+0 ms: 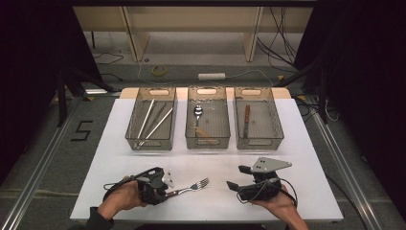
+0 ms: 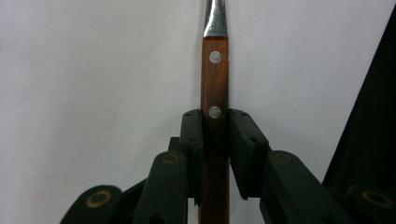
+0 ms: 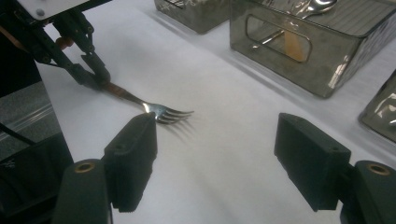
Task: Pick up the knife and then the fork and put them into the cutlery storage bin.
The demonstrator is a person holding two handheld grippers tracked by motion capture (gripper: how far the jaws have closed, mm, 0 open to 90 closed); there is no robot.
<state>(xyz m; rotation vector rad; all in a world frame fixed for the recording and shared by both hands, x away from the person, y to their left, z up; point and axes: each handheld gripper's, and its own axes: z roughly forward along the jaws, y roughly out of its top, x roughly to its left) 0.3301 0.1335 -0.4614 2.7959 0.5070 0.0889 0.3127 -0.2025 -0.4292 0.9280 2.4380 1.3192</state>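
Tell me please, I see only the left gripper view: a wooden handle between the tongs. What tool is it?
Observer: A fork, prongs pointing toward the right gripper.
Operator: Is the right gripper holding anything?
Observer: No, its tongs are open and hold nothing; the hand rests on the table.
Operator: What else is on the table?
Observer: Three bins at the far side: the left bin has long metal sticks, the middle bin a spoon, the right bin one wooden-handled utensil.
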